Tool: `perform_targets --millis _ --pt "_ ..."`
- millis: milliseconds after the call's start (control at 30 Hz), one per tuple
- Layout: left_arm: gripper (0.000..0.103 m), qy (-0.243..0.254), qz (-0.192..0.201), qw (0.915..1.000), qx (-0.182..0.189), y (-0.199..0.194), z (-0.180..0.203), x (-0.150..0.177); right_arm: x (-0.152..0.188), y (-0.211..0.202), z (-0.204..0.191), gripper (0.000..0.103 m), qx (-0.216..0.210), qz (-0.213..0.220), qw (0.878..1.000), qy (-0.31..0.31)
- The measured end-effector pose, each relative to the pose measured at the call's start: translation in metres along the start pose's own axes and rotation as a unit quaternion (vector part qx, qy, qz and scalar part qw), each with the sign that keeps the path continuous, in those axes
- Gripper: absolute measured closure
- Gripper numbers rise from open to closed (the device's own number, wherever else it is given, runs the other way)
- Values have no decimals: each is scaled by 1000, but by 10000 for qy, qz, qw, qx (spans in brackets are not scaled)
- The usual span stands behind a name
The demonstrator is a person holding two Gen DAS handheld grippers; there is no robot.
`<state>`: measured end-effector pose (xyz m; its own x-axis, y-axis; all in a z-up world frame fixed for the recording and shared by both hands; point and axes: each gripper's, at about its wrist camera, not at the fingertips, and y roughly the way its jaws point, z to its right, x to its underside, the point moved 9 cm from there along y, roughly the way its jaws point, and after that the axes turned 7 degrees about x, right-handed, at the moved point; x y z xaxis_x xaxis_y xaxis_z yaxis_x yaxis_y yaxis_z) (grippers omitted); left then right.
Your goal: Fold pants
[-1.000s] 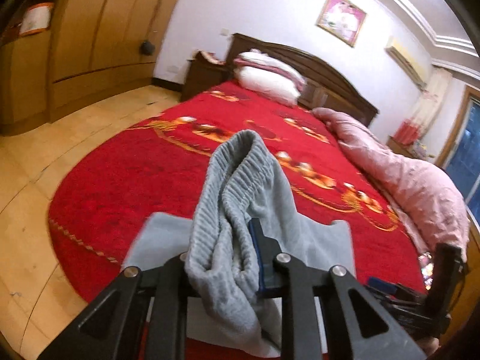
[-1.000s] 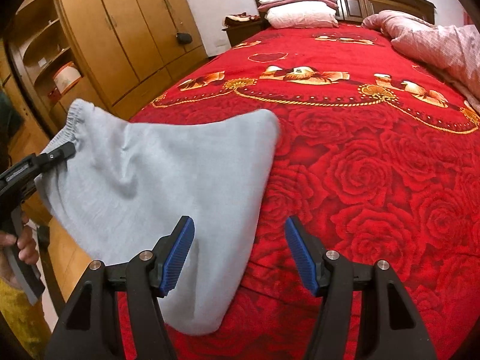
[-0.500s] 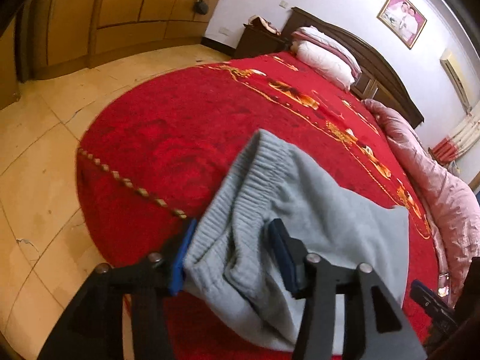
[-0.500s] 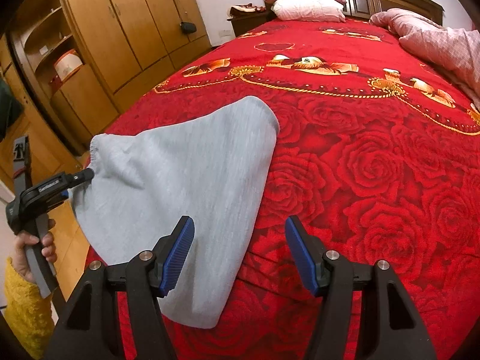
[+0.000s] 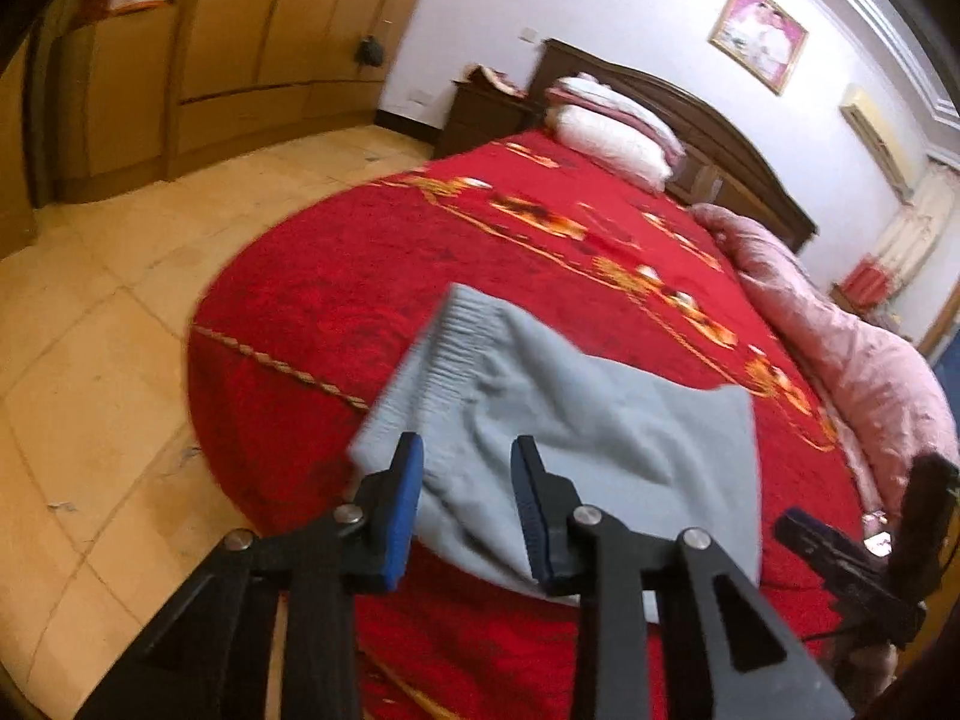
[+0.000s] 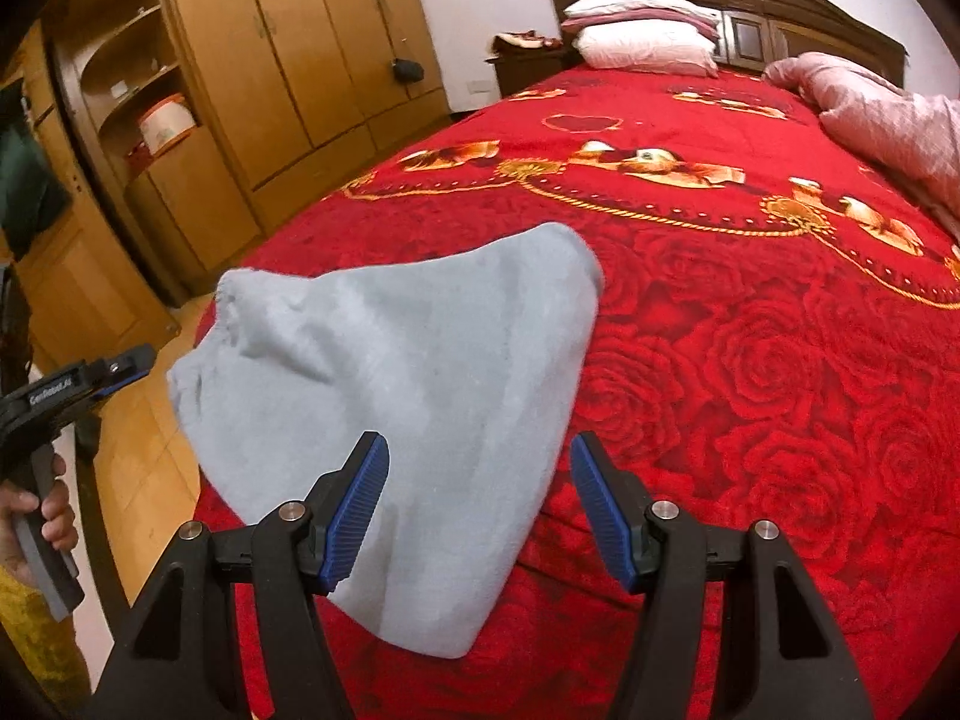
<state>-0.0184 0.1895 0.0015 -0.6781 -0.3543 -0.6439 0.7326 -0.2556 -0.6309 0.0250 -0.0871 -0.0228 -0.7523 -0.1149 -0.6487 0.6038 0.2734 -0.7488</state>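
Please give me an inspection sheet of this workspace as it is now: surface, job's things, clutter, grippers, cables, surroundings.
Surface: bed with red rose cover.
Job's things: grey pants, folded, flat at the bed's near corner, waistband towards the floor side.
Clutter: pink quilt, pillows at the head end.
Grippers: left gripper open, off the pants; right gripper open above the pants.
Cables: nothing seen.
Surroundings: wardrobe, tiled floor, framed picture.

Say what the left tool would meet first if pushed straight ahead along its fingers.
Probably the grey pants lying on the red bedspread; the open left tool points at their waistband end. Depth is unclear.
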Motion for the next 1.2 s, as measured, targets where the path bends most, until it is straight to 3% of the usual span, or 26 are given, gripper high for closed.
perform_targets --millis 167,300,633,667,700,767,867,1100,1200 --pt "72 -212 -450 9980 -388 31 -10 14 11 10 -11 39 -75 -227 9996 -180" --pt "72 -435 -543 9965 -473 39 -20 22 18 19 -16 39 -105 -390 9987 -302" --pt "72 -678 -317 9970 -184 48 -29 11 22 25 -18 39 -125 -518 9982 -261" --pt "78 -751 -302 9966 -166 48 -31 11 22 25 -18 39 -119 -519 9982 -262" --pt "90 -794 -224 9964 -181 44 -32 10 22 24 -18 39 -115 -517 9982 -266" --pt "90 -828 -68 9965 -65 31 -31 7 22 23 -18 39 -113 -517 9983 -249" --pt "91 -630 14 9976 -277 13 -36 7 21 22 -17 39 -130 -506 9984 -199" --pt "87 -355 -775 9943 -641 52 -53 34 22 20 -16 39 -57 -520 9983 -259" --pt "81 -172 -534 9957 -738 32 -43 24 10 13 -10 39 -92 -402 9990 -144"
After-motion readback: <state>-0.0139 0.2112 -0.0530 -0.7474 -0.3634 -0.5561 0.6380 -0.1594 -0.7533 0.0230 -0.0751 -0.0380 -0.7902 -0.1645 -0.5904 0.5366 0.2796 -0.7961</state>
